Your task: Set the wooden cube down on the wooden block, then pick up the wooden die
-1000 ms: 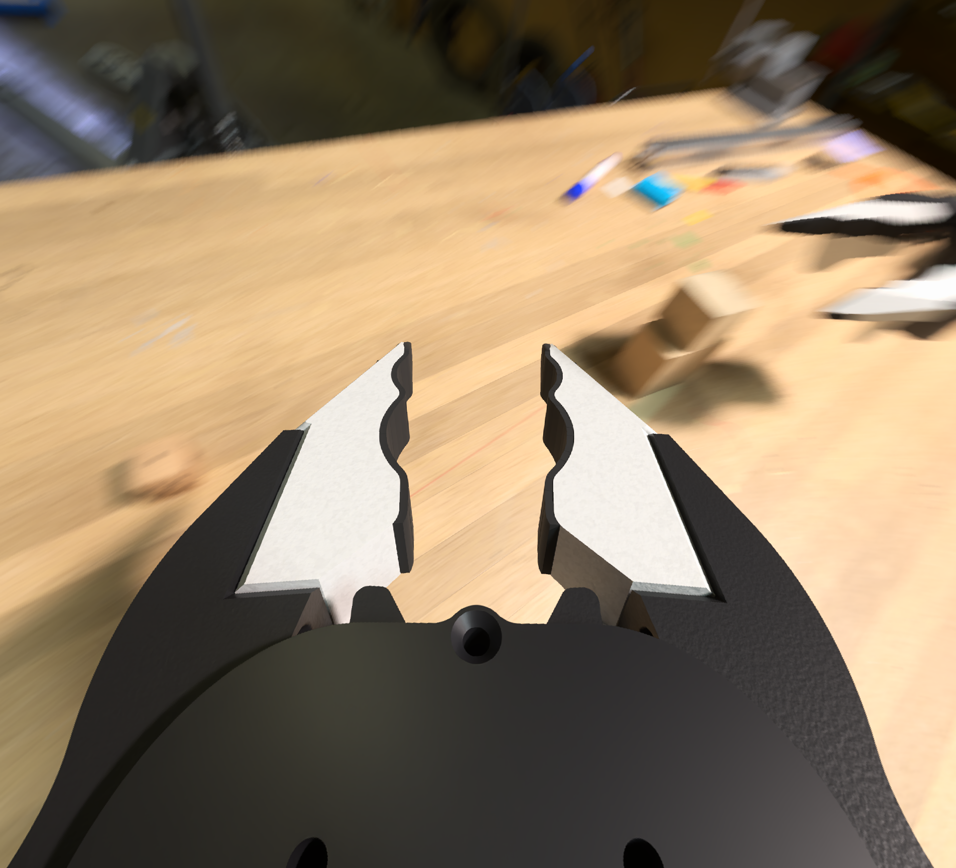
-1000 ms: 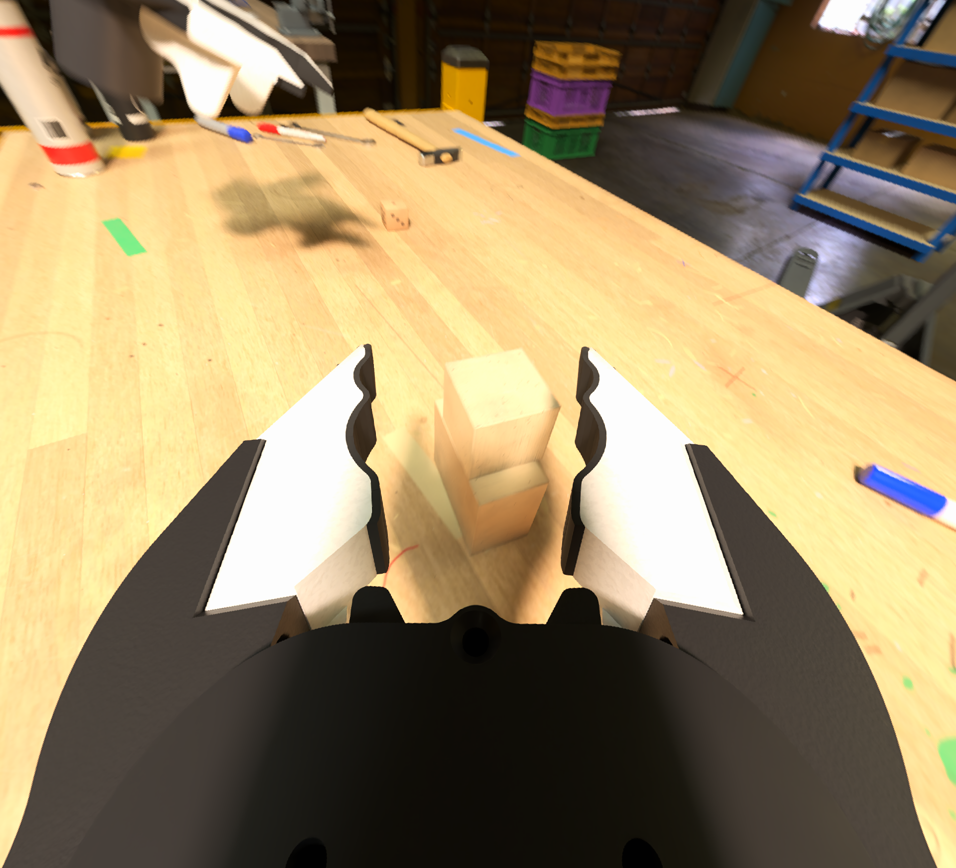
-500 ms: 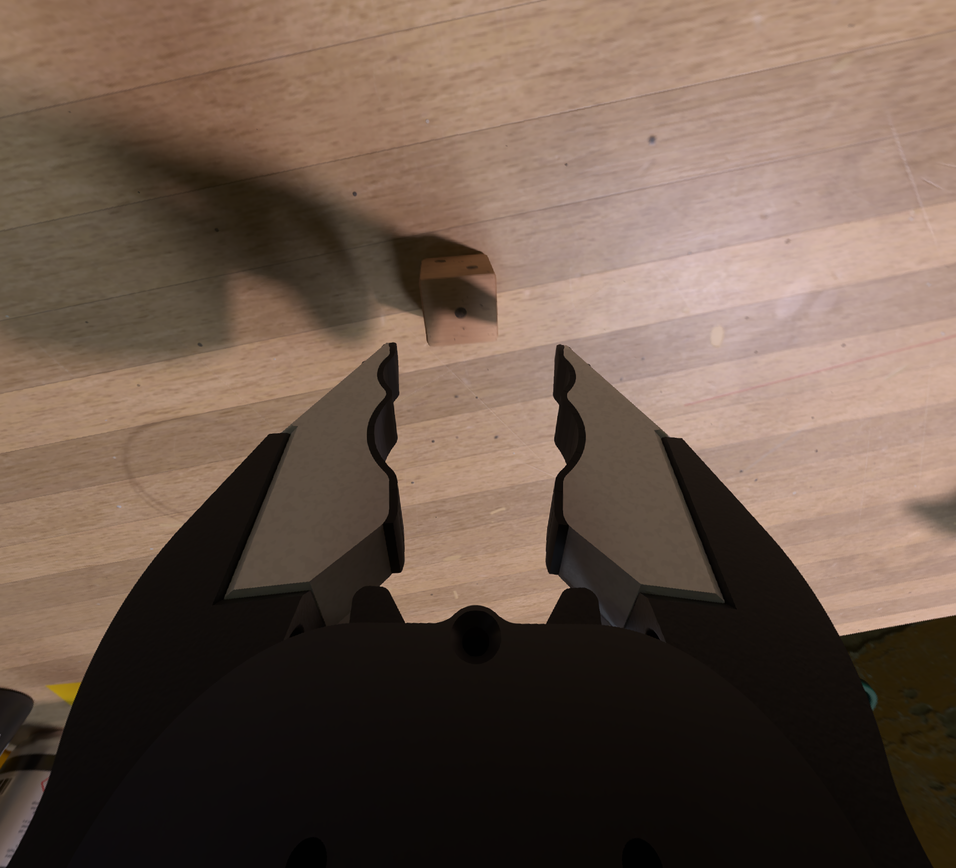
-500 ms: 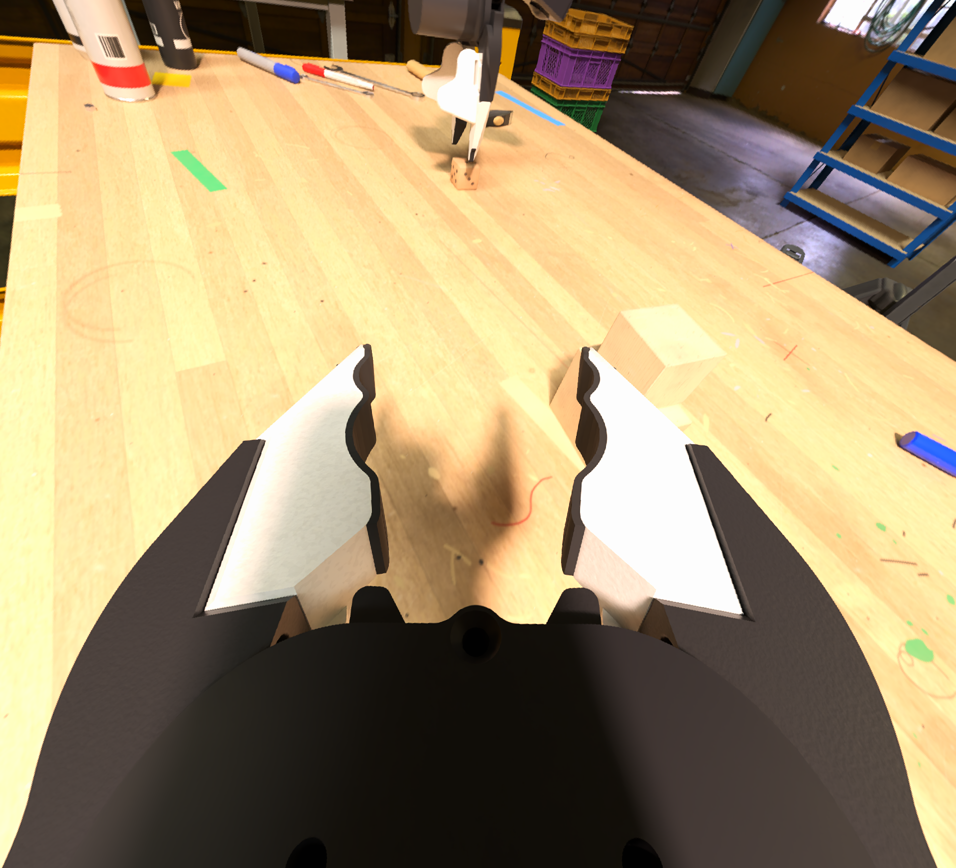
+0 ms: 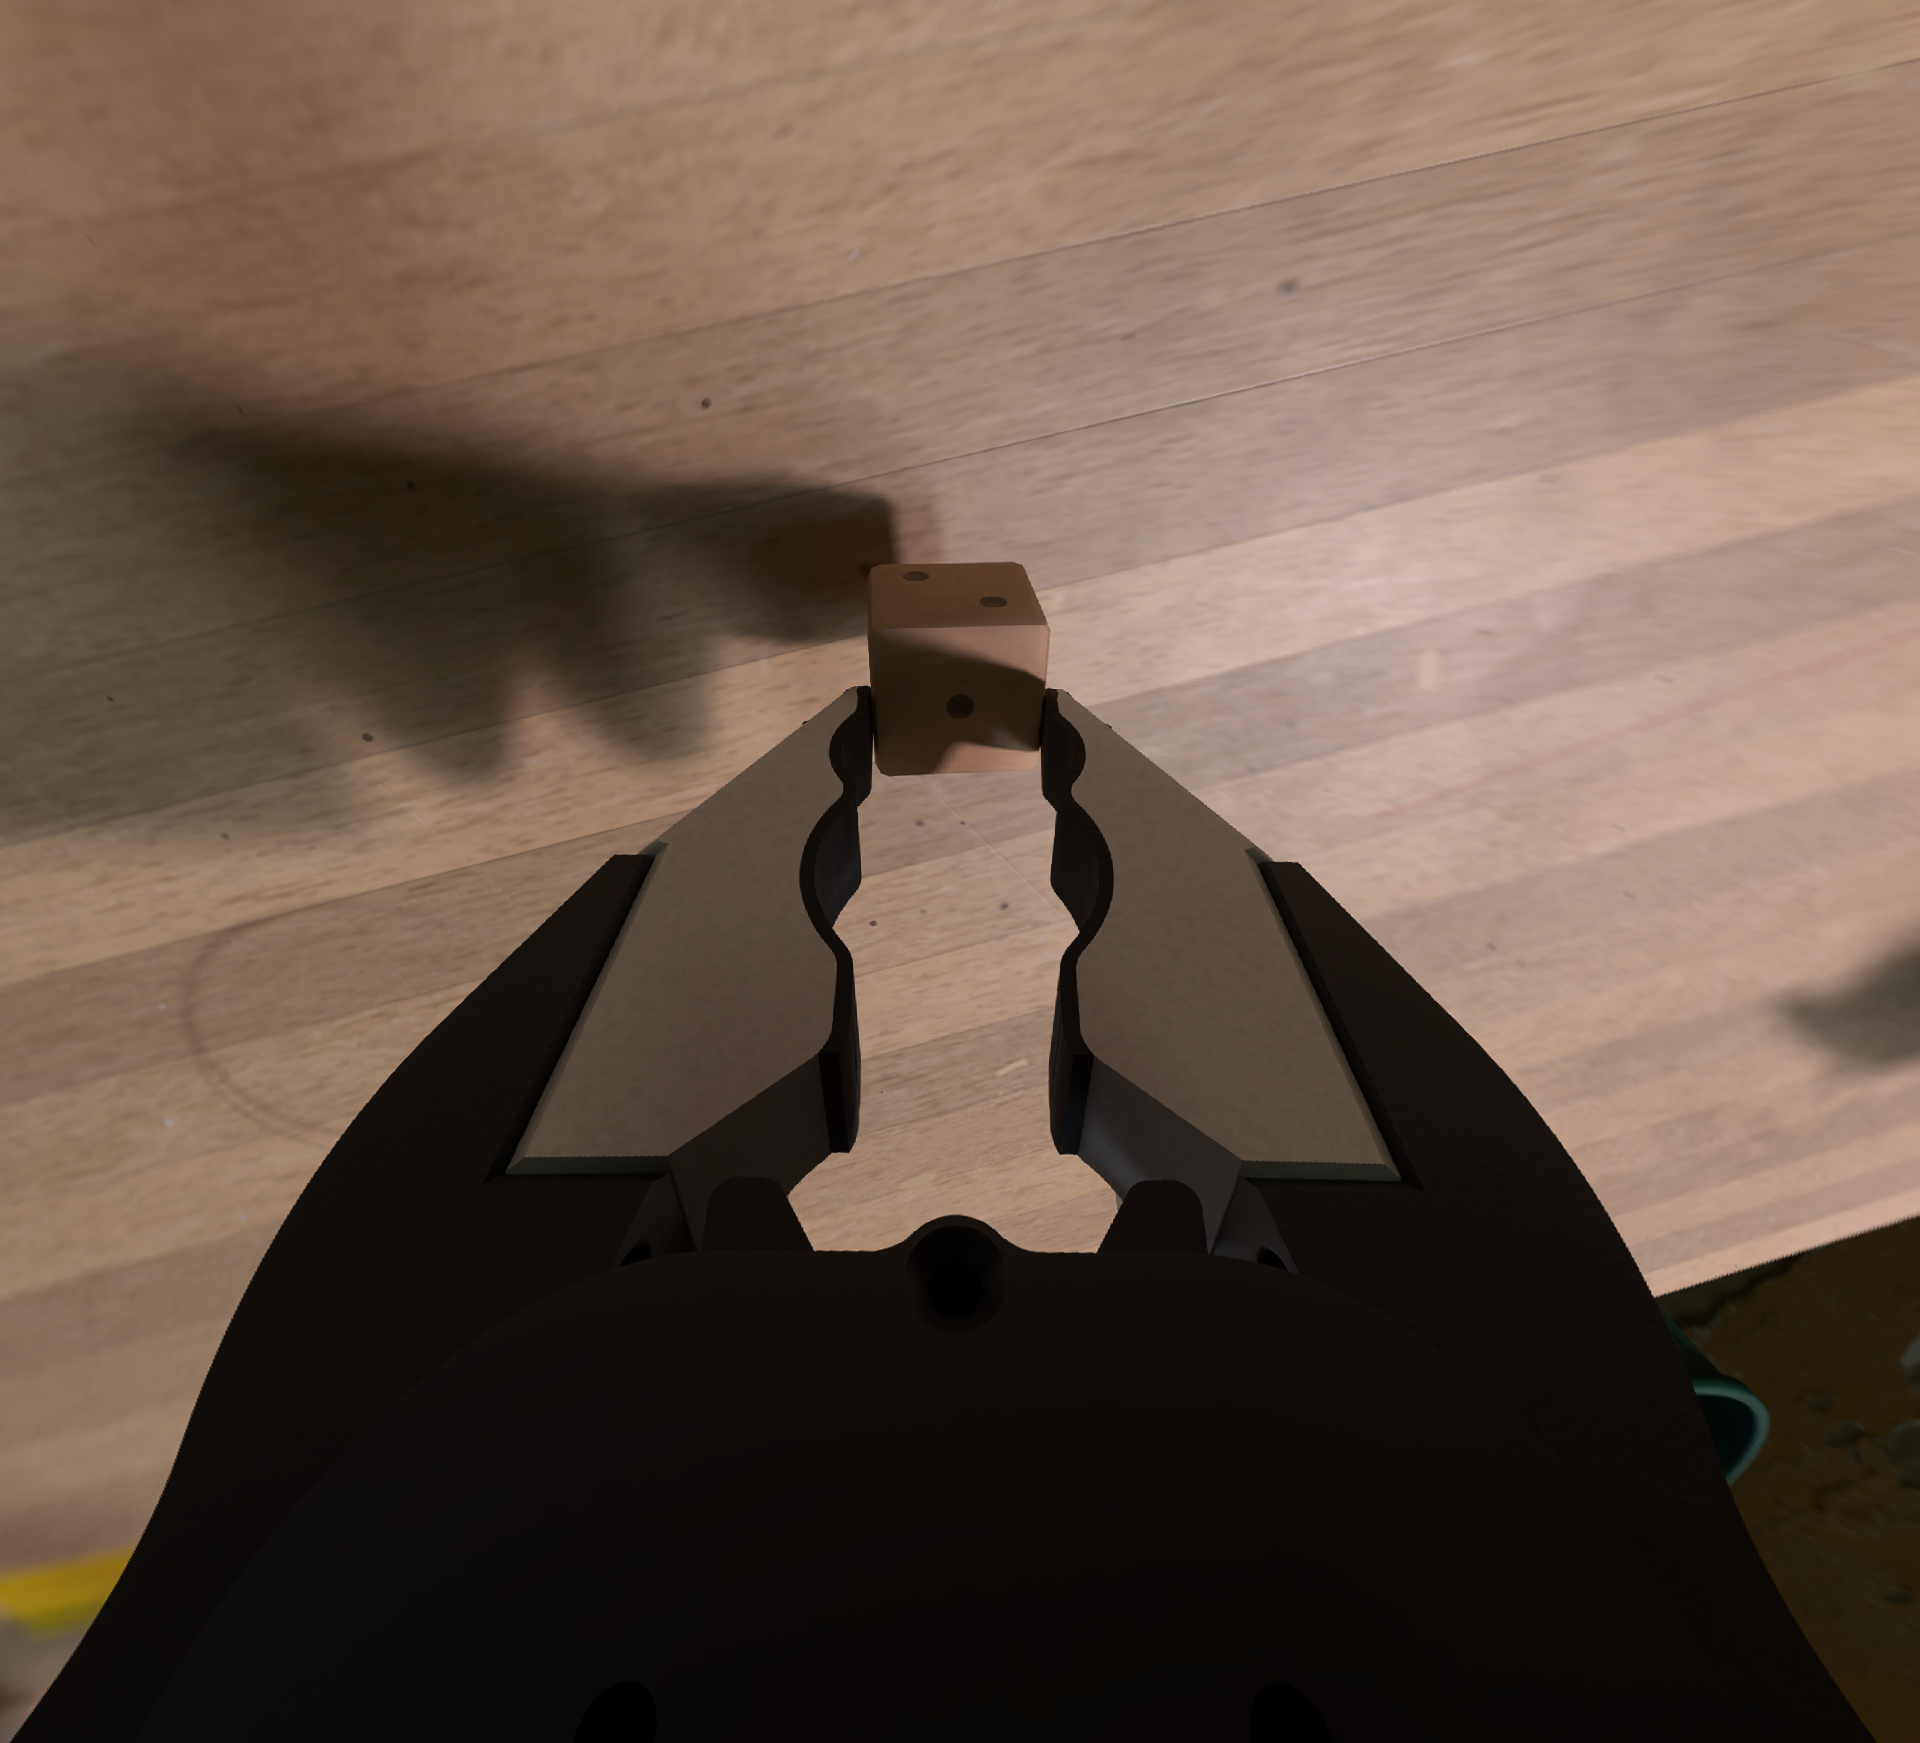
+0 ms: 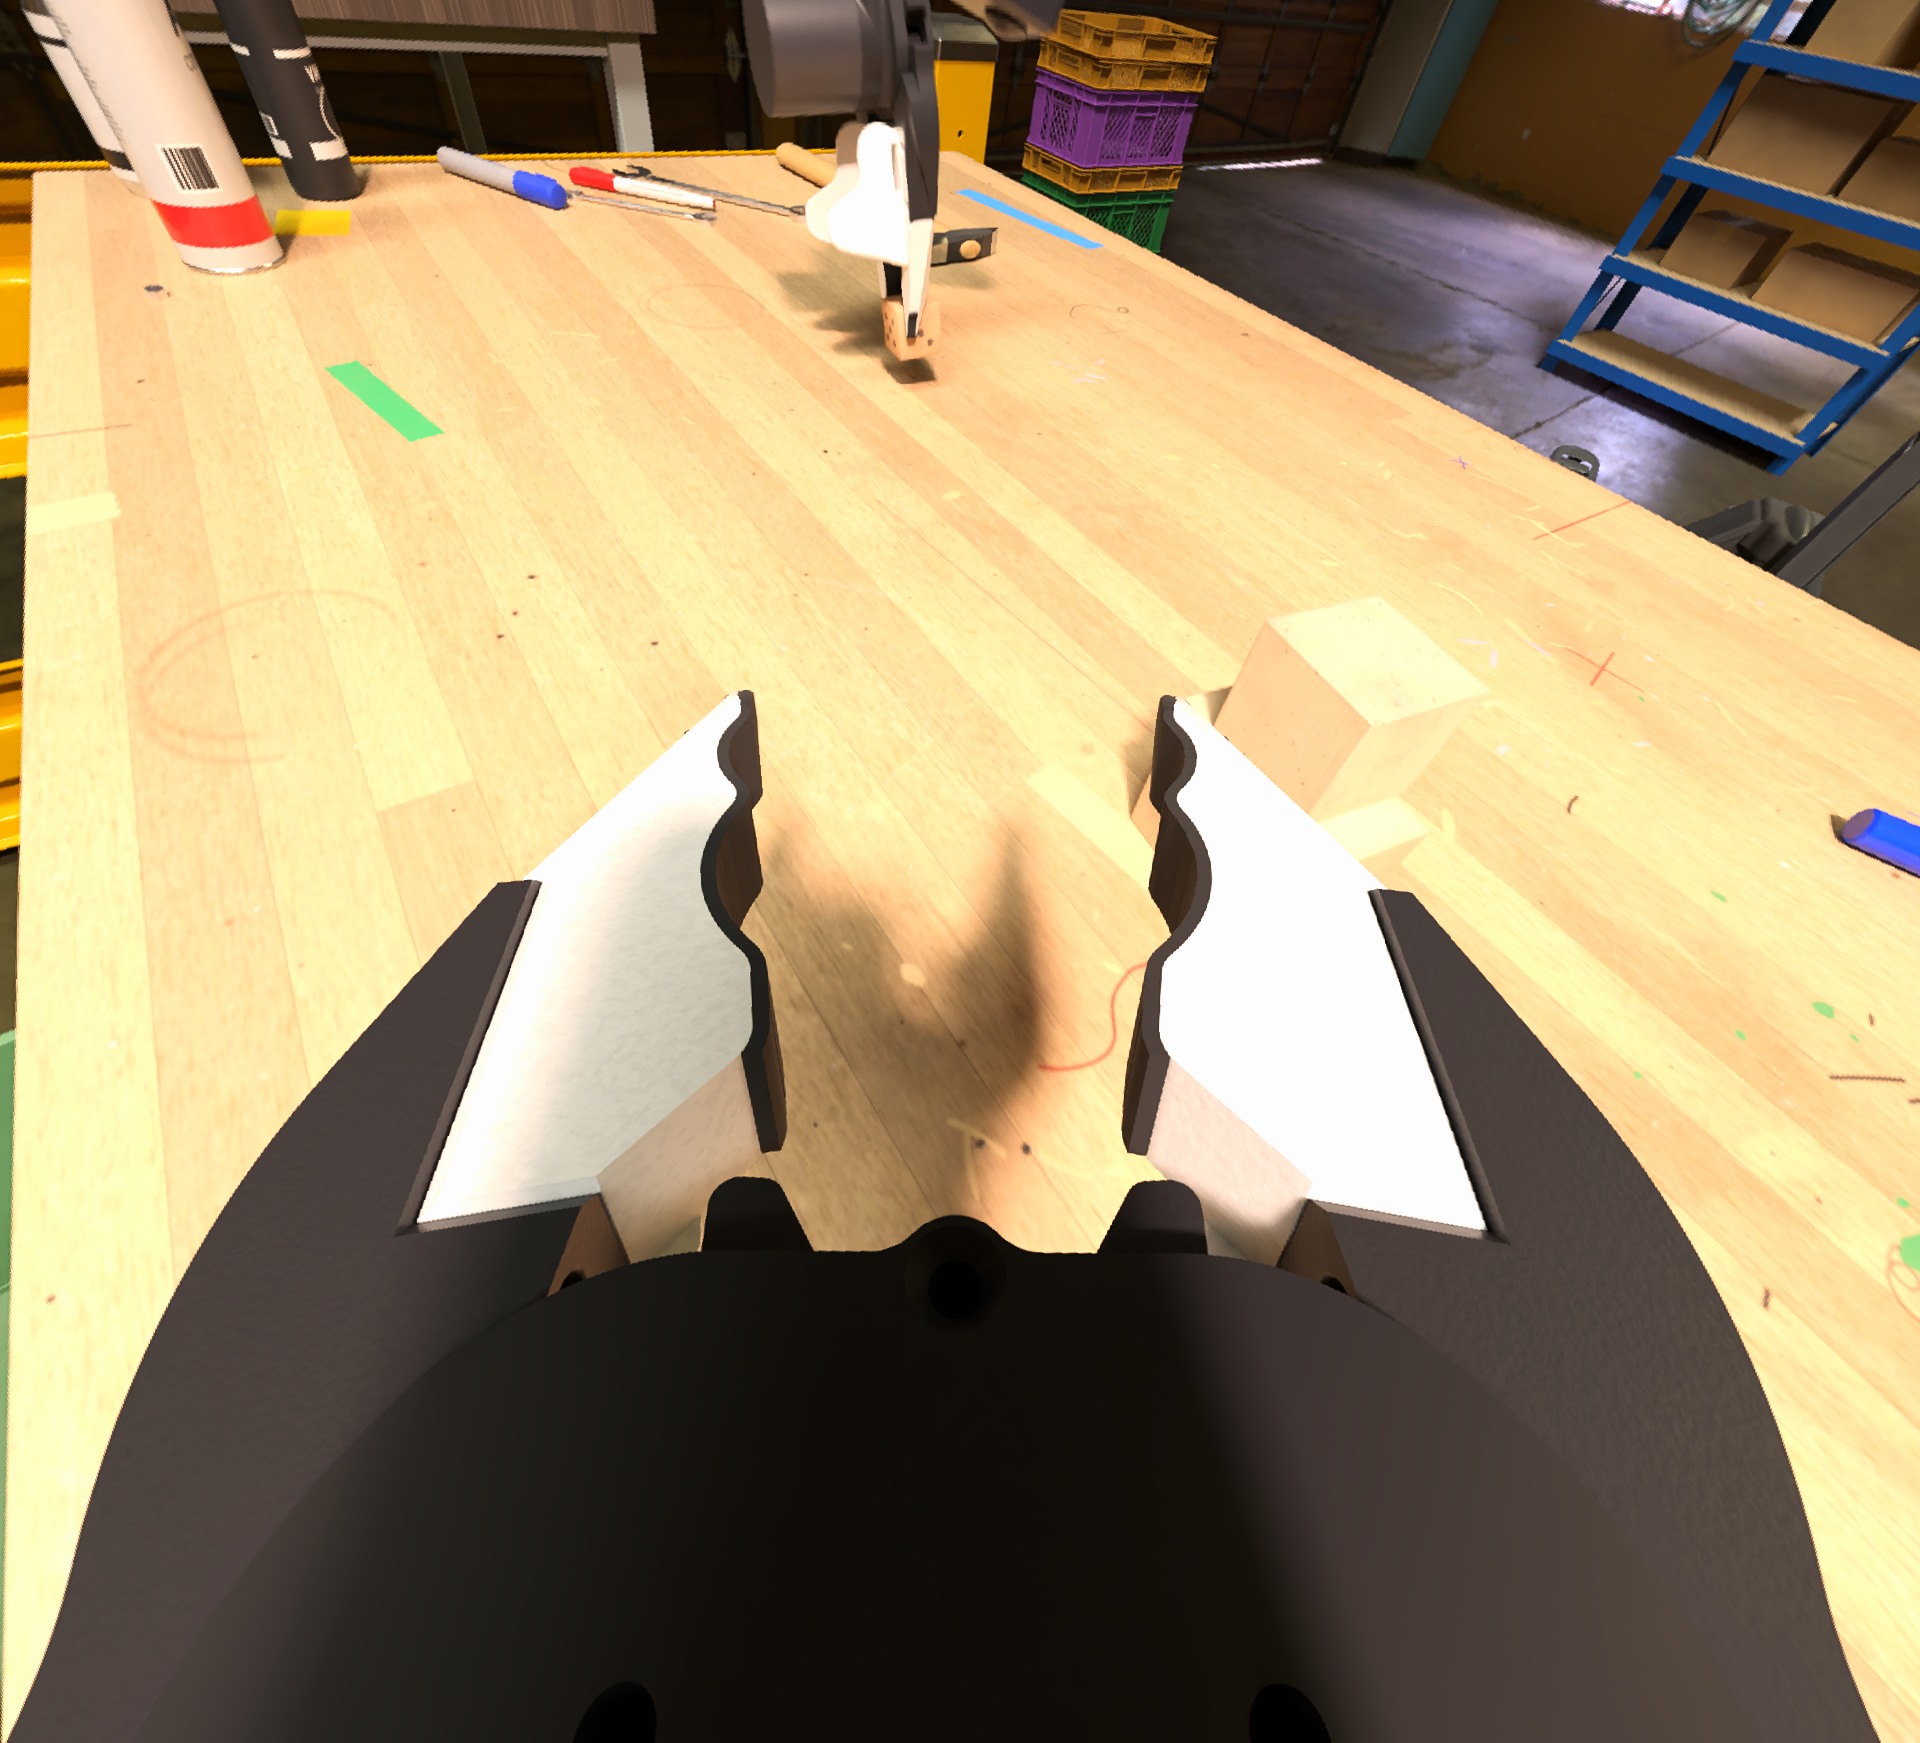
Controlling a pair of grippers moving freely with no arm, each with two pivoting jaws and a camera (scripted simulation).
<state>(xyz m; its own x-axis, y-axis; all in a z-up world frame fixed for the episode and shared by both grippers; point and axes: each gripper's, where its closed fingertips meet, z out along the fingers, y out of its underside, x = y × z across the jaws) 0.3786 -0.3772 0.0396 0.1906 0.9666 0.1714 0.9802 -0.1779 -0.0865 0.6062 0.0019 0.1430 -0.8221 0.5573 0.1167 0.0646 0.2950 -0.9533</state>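
Note:
My left gripper [image 5: 956, 719] points straight down and is shut on the small wooden die [image 5: 956, 654], its tips pressing the die's two sides. The right wrist view shows that gripper [image 6: 906, 311] far off, holding the die [image 6: 912, 336] just above the table, with a shadow under it. My right gripper [image 6: 956, 727] is open and empty, low over the table. The pale wooden cube [image 6: 1351, 696] rests on the wooden block [image 6: 1374, 827] just right of my right fingertip; the finger hides most of the block.
At the table's far end stand a cardboard tube [image 6: 125, 83] and a black bottle [image 6: 270, 52], with markers [image 6: 509, 181] and a hammer [image 6: 956, 244]. Green tape [image 6: 382, 401] lies left, a blue marker [image 6: 1881, 836] right. The table edge [image 5: 1766, 1246] is near the left gripper.
My left gripper came down around the die, shut on it and raised it slightly off the table. My right gripper stayed open and hardly moved.

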